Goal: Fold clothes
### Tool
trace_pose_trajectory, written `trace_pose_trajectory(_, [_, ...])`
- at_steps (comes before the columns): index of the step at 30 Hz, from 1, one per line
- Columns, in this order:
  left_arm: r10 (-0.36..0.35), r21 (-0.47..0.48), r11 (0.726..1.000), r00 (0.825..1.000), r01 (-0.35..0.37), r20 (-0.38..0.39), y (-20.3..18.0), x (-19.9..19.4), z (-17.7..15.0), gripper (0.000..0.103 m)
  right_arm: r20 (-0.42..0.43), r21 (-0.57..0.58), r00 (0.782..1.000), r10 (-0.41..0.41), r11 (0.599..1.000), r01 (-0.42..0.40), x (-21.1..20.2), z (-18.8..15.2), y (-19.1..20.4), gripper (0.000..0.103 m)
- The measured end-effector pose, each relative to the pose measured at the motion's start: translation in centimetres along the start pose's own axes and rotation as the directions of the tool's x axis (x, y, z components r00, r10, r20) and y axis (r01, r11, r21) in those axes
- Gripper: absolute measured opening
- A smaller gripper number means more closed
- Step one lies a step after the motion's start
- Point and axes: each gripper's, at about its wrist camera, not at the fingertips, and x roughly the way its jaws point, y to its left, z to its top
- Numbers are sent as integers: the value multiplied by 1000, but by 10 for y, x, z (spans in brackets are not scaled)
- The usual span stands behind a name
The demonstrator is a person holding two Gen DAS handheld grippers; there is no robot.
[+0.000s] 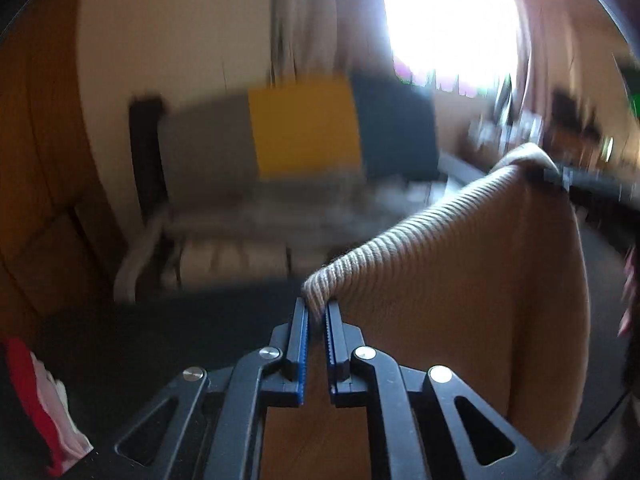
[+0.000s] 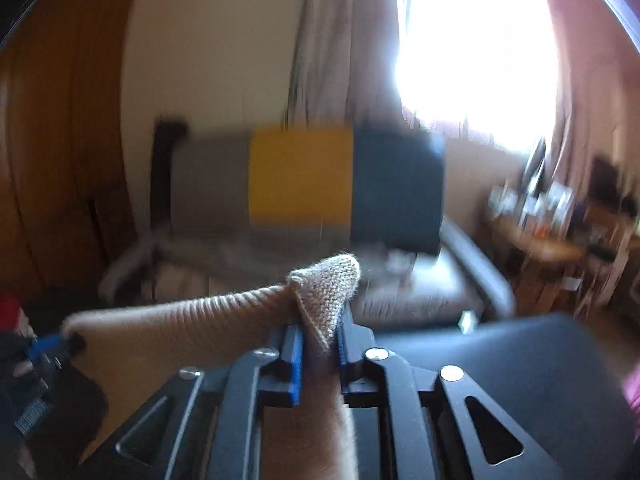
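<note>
1. The left claw (image 1: 318, 312) pinches one corner of a beige ribbed knit garment (image 1: 460, 300) between its blue pads; the cloth sits right at the fingertips and hangs down to the right of them.
2. The right claw (image 2: 320, 332) is clamped on the garment's other top corner, with a folded flap of knit (image 2: 328, 284) poking up above its fingers and more cloth trailing down between the arms of the claw.
3. The ribbed edge runs stretched between the two claws; in the right wrist view it leads left to the other claw, whose blue pad (image 2: 44, 346) shows at the frame's edge.
4. Below the garment lies a dark tabletop (image 1: 180, 320); the cloth is lifted clear of it, at least along its upper edge.
5. A red and white piece of fabric (image 1: 44, 400) lies at the tabletop's left edge, well apart from the held garment.
6. Behind stands a sofa (image 2: 400, 300) with three cushions side by side: grey (image 1: 208, 144), yellow (image 1: 304, 128) and dark blue (image 1: 396, 128).
7. A bright window (image 1: 448, 20) with pale curtains (image 2: 340, 40) floods the upper right; a wooden door or wardrobe (image 1: 36, 180) fills the left.
8. At far right is a cluttered wooden side table (image 2: 560, 240); the blur is heavy, so what stands on it cannot be made out.
</note>
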Motion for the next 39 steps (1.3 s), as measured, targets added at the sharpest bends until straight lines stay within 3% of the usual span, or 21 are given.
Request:
trace_pose_trajectory(2, [-5, -11, 1000, 998, 4, -64, 1, 24, -20, 7, -104, 21, 994, 27, 999, -25, 35, -20, -7, 24])
trace_pose_trajectory(5, [-7, -51, 999, 995, 2, -96, 13, 27, -49, 7, -134, 18, 990, 44, 999, -42, 32, -56, -10, 32])
trace_pose_trajectory(6, [-8, -65, 998, 994, 1, -106, 17, 28, -58, 7, -148, 36, 985, 84, 996, -79, 30, -68, -15, 33])
trace_pose_trajectory(12, [9, -117, 993, 995, -21, -103, 37, -3, -89, 7, -210, -12, 952, 222, 973, -229, -25, -172, 4, 36])
trace_pose_trajectory(15, [22, -142, 989, 994, -37, -109, 51, -18, -104, 7, -257, -58, 944, 206, 972, -228, -55, -226, 9, 36])
trace_pose_trajectory(19, [0, -208, 978, 988, -33, -158, 67, -30, -124, 7, -345, -64, 918, 196, 971, -232, -69, -265, 6, 36])
trace_pose_trajectory(23, [2, -317, 946, 980, -66, -198, 99, -46, -160, 7, -394, -160, 905, 164, 957, -243, -69, -280, 7, 37])
trace_pose_trajectory(24, [4, -354, 932, 977, -80, -212, 111, -51, -171, 7, -399, -181, 906, 142, 956, -229, -65, -279, 7, 40])
trace_pose_trajectory(27, [31, -416, 898, 965, -141, -259, 141, -64, -206, 7, -412, -241, 908, 76, 952, -189, -53, -275, 3, 73])
trace_pose_trajectory(29, [47, -427, 887, 955, -175, -294, 154, -70, -227, 7, -408, -251, 912, 32, 957, -146, -42, -271, -11, 75])
trace_pose_trajectory(31, [45, -405, 897, 948, -178, -316, 154, -75, -243, 7, -391, -273, 920, -36, 959, -78, -31, -265, -25, 76])
trace_pose_trajectory(35, [-49, -411, 907, 949, -87, -310, 137, -77, -255, 7, -378, -267, 914, -149, 963, 46, -13, -248, -56, 75])
trace_pose_trajectory(36, [-94, -420, 907, 950, -43, -299, 128, -77, -255, 7, -376, -257, 912, -162, 964, 65, -12, -244, -62, 68])
trace_pose_trajectory(37, [-144, -430, 903, 948, 8, -284, 117, -78, -254, 7, -367, -237, 916, -159, 969, 73, -16, -238, -65, 61])
trace_pose_trajectory(39, [-224, -446, 891, 938, 87, -264, 98, -78, -253, 7, -335, -158, 938, -85, 987, 32, -36, -229, -70, 61])
